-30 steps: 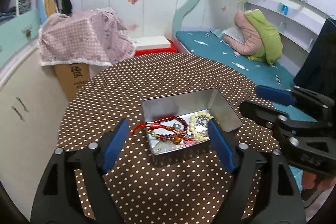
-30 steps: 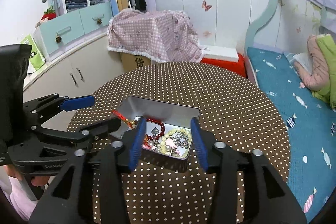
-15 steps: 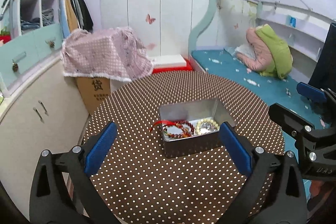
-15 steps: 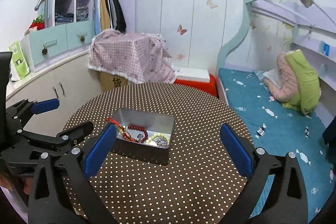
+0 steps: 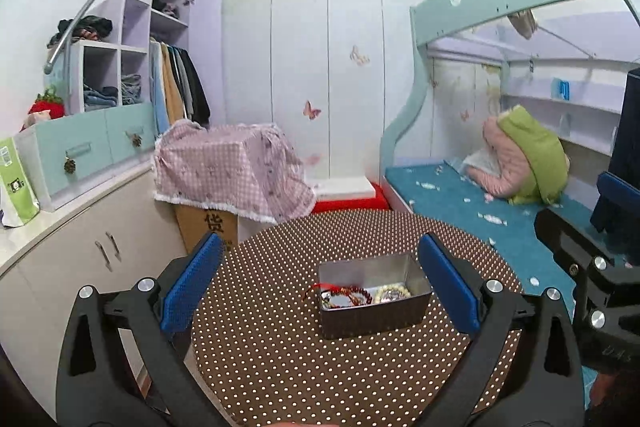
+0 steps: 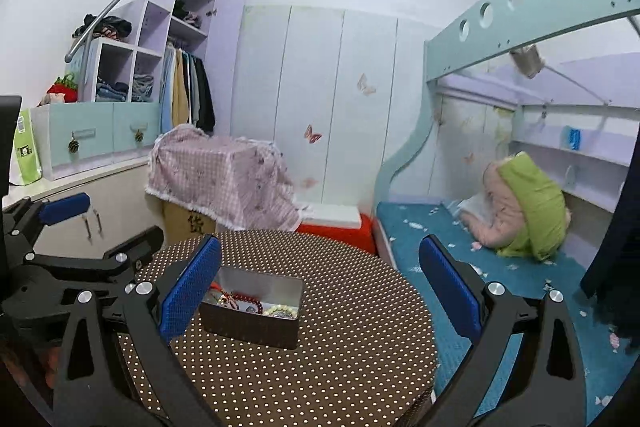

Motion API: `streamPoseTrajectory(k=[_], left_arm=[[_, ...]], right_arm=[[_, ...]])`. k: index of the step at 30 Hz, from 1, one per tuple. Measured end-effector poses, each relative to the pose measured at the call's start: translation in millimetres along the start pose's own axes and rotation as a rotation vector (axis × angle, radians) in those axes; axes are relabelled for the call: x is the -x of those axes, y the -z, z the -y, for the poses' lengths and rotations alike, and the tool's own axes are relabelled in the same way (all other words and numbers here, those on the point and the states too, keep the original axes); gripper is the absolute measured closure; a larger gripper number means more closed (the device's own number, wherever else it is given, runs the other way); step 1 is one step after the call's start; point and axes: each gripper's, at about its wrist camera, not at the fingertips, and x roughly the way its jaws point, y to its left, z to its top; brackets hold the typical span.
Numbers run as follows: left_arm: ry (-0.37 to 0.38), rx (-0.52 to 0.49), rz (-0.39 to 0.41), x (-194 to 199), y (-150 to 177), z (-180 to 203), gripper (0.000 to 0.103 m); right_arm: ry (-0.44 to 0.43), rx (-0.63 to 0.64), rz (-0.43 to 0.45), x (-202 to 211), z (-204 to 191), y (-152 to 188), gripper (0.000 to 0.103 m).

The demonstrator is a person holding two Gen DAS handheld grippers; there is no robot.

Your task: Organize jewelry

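Metal tin with the bead bracelets inside sits on the polka-dot surface, left claw and right claw both fully spread and empty, so sorting looks finished; next likely nothing more to load.

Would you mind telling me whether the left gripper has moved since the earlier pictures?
Yes: the left gripper has pulled back from the rectangular metal tin, which looks smaller; its jaws have been opening, empty.
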Motion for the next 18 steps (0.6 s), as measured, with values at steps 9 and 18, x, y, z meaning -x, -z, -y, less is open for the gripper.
streamPoseTrajectory(k=[9, 18], left_arm=[[-0.012, 0.045, 0.074, 21.1, -1.0, -3.5, 0.005], [-0.029, 0.052, 0.077, 21.7, 8.3, -6.5, 0.005]], right_arm=[[0.035, -0.046, 0.086, 17.4, 2.8, 4.3, 0.007], [0.044, -0.052, 0.1, 17.4, 0.2, 12.3, 0.007]])
